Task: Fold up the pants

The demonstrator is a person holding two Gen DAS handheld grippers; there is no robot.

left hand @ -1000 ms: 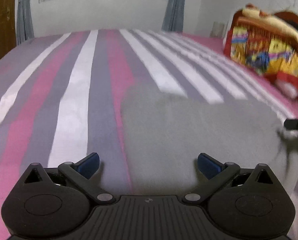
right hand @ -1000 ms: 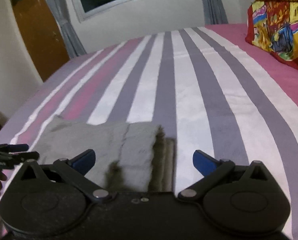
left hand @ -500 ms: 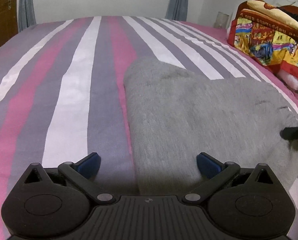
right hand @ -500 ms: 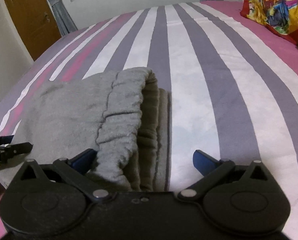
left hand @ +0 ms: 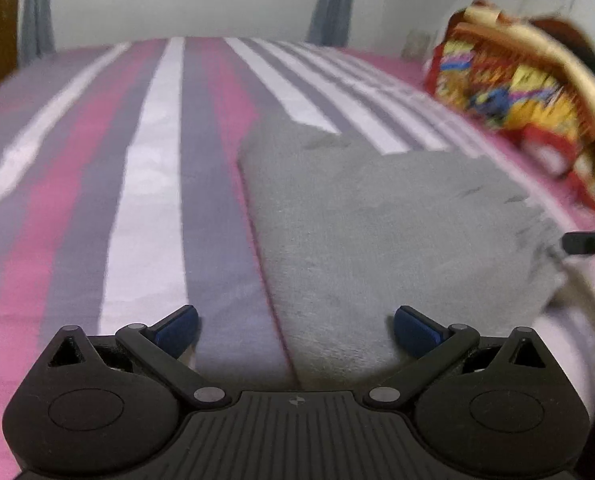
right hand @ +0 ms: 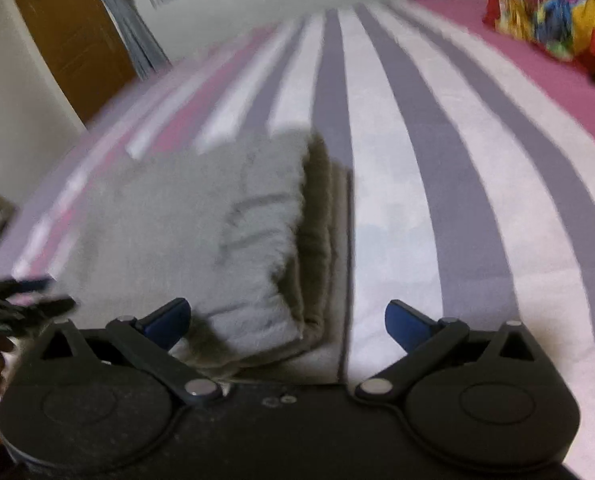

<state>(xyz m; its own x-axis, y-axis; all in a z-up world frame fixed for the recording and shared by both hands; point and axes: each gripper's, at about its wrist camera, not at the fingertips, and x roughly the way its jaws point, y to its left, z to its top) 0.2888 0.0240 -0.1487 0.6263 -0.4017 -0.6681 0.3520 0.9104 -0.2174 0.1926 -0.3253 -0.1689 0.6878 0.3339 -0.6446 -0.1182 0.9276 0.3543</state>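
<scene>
Both wrist views look low across the pants [left hand: 377, 232] from opposite ends.

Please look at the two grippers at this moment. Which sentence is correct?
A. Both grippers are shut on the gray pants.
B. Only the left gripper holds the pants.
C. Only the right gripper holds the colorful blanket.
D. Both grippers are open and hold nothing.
D: the left gripper and the right gripper both have their blue fingers spread wide apart, and the folded gray pants lie free on the striped bed.
</scene>
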